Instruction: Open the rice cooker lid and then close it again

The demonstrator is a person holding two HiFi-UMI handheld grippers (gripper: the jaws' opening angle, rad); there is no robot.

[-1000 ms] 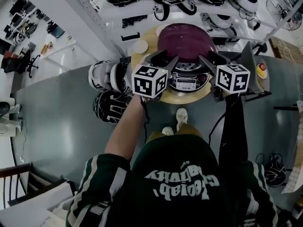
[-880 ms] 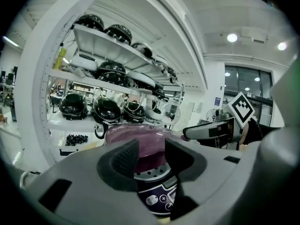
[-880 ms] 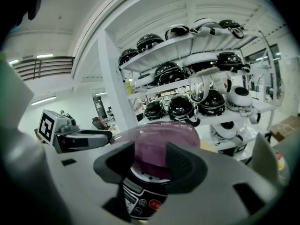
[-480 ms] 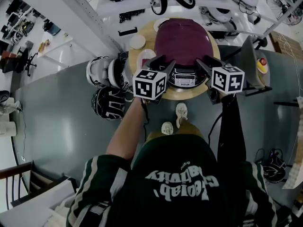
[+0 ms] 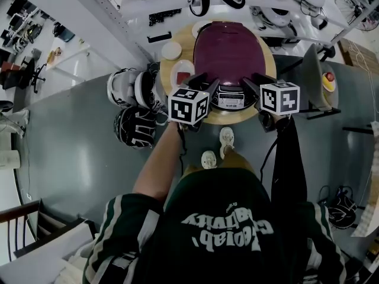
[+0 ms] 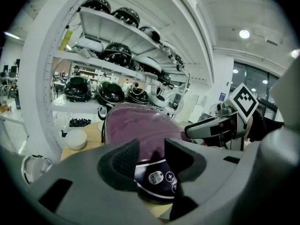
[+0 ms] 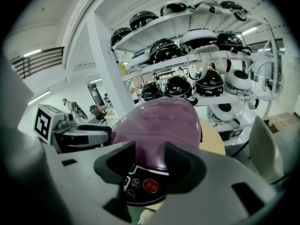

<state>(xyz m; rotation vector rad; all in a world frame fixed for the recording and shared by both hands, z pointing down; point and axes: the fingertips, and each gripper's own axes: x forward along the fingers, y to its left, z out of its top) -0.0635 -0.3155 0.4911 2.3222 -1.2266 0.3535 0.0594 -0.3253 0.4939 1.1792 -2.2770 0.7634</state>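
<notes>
- Purple lid (image 5: 228,43) is down and shut on the rice cooker (image 5: 237,76). By my read, the opening step hasn't started.
- Cooker sits on the round wooden table (image 5: 269,108) with its control panel (image 5: 231,102) facing the person. That puts the front edge on the near side, which is where I'd expect the lid release.
- Left gripper (image 5: 204,80) and right gripper (image 5: 259,80) flank the panel, one each side, both tilted down at the cooker's front. Looks like an approach to the lid's front edge. Can't tell which one is meant to work the release.
- Left gripper: jaws have just been closing a little, but the gap is wide. Nothing between the pads (image 6: 124,158). Lid and panel buttons show through the gap, beyond the tips. No contact visible.
- Right gripper: jaws have also just been closing a bit and stand wide apart, with the pads (image 7: 117,165) bare. Lid and a red button (image 7: 151,185) sit past the tips. Not touching, as far as I can see.
- White bowl (image 5: 172,51) sits at the table's far-left edge, beside the cooker. Probably clear of the lid swing.
</notes>
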